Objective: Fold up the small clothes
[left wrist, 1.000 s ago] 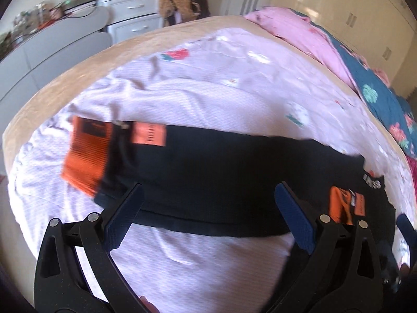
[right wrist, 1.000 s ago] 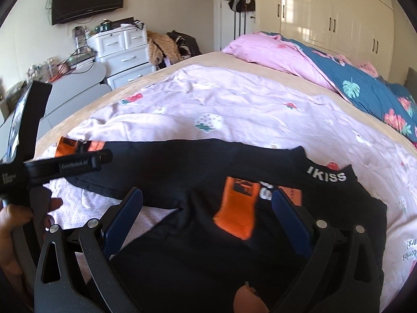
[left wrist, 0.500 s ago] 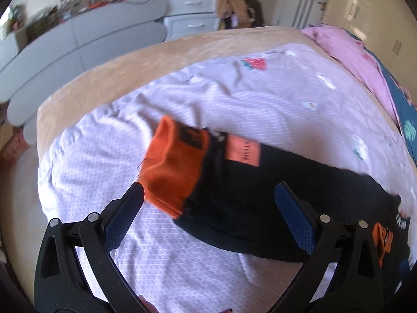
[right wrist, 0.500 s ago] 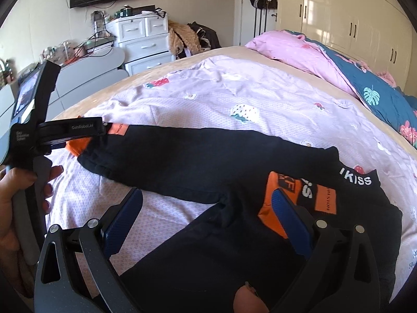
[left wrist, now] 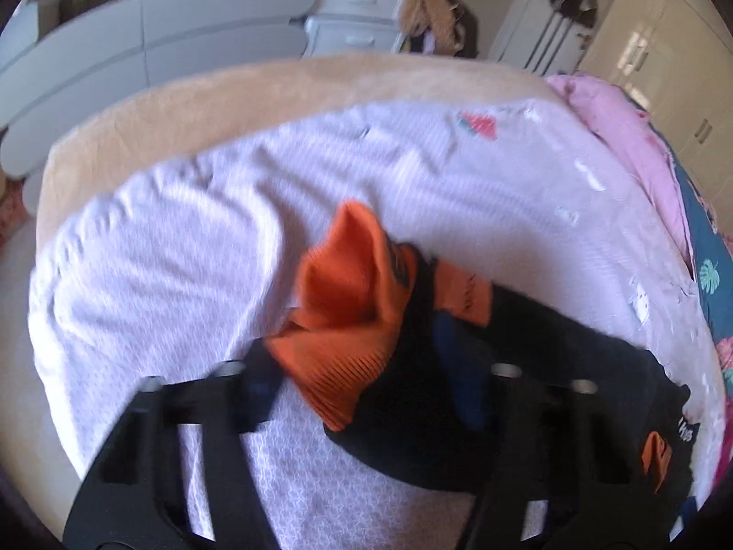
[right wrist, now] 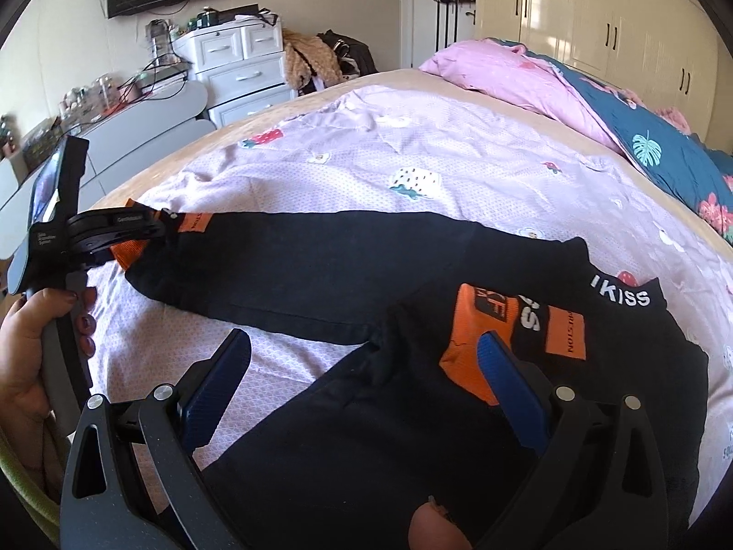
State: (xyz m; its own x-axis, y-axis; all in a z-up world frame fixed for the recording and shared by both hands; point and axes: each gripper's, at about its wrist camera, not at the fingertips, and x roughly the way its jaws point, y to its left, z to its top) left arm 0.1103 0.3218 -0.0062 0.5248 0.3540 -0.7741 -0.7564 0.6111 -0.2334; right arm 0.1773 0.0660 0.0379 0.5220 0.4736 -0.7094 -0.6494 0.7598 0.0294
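At the far left of the right wrist view we see a hand [right wrist: 32, 366] gripping the handle of the left claw [right wrist: 137, 240], whose jaws are closing on the bunched orange ribbed cuff [left wrist: 339, 321] at the end of one sleeve of the black long-sleeved top with orange patches [right wrist: 348, 270]. In the left wrist view the cuff stands crumpled up between the blue pads [left wrist: 458, 366], which look blurred. Moving right, the sleeve runs flat across the lilac quilted bedspread with small fruit prints [right wrist: 412, 151] to the top's body, where white lettering marks the collar. Nearer us, the right claw [right wrist: 362, 380] hangs over the garment with its jaws wide apart and nothing gripped. Farthest right lie a pink blanket [right wrist: 513, 73] and a dark blue floral quilt [right wrist: 664, 151].
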